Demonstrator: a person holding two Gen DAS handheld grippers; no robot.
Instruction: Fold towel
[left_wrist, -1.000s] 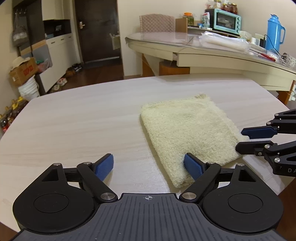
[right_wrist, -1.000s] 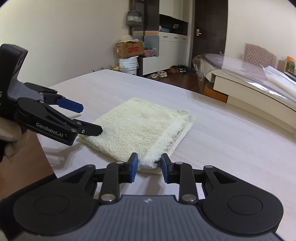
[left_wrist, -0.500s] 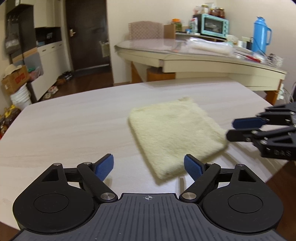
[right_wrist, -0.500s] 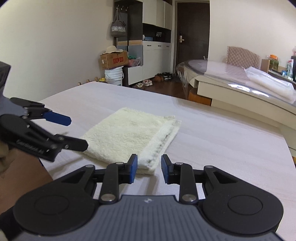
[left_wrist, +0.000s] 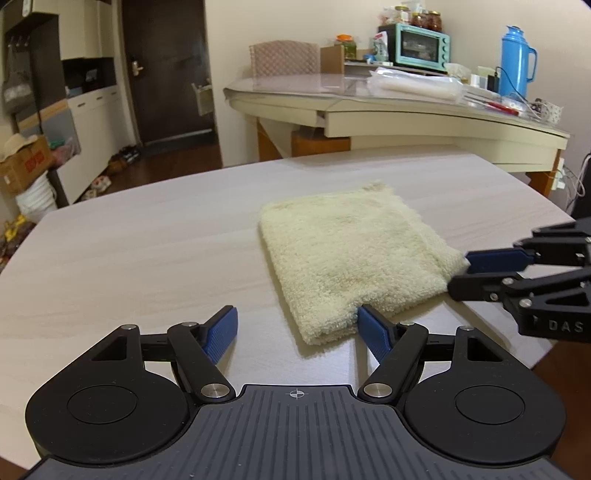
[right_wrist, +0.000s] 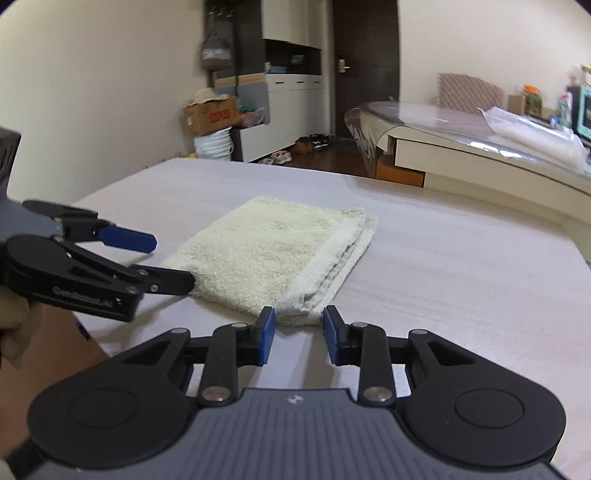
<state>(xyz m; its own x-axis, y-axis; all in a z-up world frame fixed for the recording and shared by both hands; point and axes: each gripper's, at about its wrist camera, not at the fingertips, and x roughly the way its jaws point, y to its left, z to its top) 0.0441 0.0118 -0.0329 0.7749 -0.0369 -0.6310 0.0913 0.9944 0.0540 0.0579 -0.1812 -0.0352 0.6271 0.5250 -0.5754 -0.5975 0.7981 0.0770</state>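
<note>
Pale wood table, folded towel, doorway beyond

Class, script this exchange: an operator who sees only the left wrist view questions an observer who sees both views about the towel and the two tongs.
Operator: Which side of the towel faces the right tongs?
Observer: Its open side: the stacked, hemmed layers show there.
Operator: Are the right tongs gripping it?
Observer: No. Seen from behind, they stand open, and the towel's corner lies just ahead of their tips.
Operator: What is behind my left tongs?
Observer: A hand at their grip. Their jaws have just been closing, and the towel's near corner is between them, unpressed.
</note>
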